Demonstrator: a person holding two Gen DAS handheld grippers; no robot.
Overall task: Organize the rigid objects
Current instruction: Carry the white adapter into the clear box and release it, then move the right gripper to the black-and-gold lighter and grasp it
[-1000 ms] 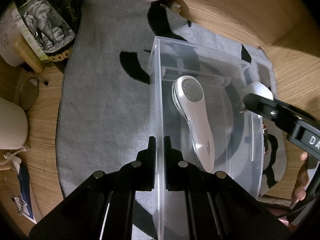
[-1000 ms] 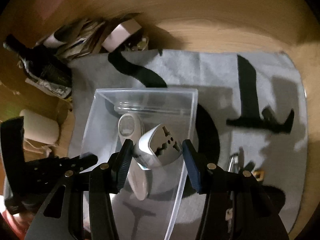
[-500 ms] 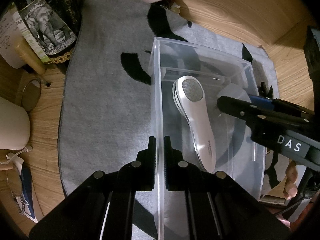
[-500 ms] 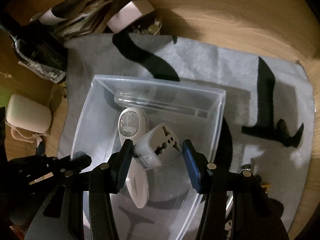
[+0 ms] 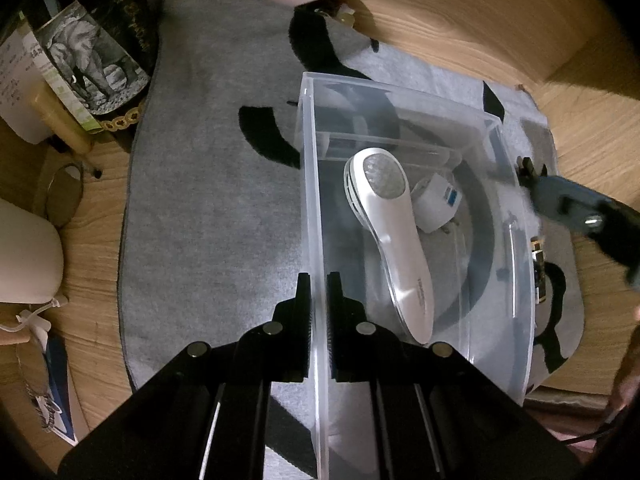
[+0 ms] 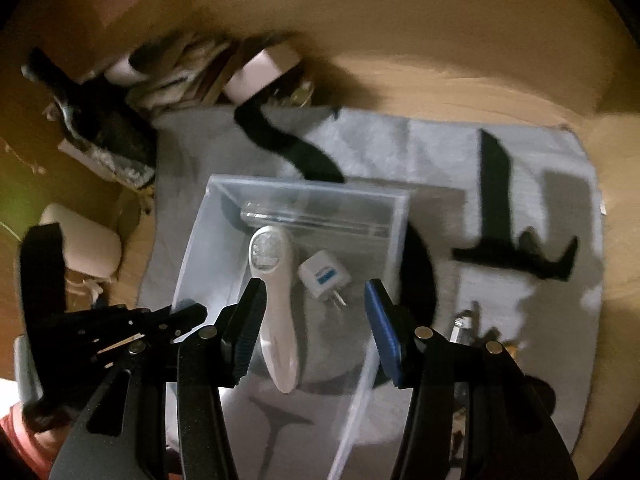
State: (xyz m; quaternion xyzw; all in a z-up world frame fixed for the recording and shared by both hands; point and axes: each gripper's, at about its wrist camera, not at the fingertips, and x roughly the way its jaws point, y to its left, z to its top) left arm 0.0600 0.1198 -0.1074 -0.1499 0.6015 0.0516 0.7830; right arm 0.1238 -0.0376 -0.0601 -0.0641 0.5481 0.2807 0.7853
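A clear plastic bin (image 5: 316, 184) (image 6: 192, 256) stands on a grey mat. Inside lie a long white handheld device (image 5: 394, 240) (image 6: 276, 304) and a white plug adapter (image 5: 436, 202) (image 6: 326, 276) with a blue label, beside it. My left gripper (image 5: 318, 284) is shut on the bin's left wall. My right gripper (image 6: 314, 300) is open and empty above the bin; it also shows in the left wrist view (image 5: 580, 216) at the right, over the bin's right wall.
The grey mat (image 5: 208, 208) with black shapes lies on a wooden floor. A dark bottle with an elephant label (image 5: 92, 56), papers and a white pouch (image 5: 24, 256) crowd the left. Small metal items (image 6: 464, 328) lie on the mat right of the bin.
My right gripper let go of the white plug adapter, which now lies in the bin beside the white device. The gripper opened and pulled back to the right.
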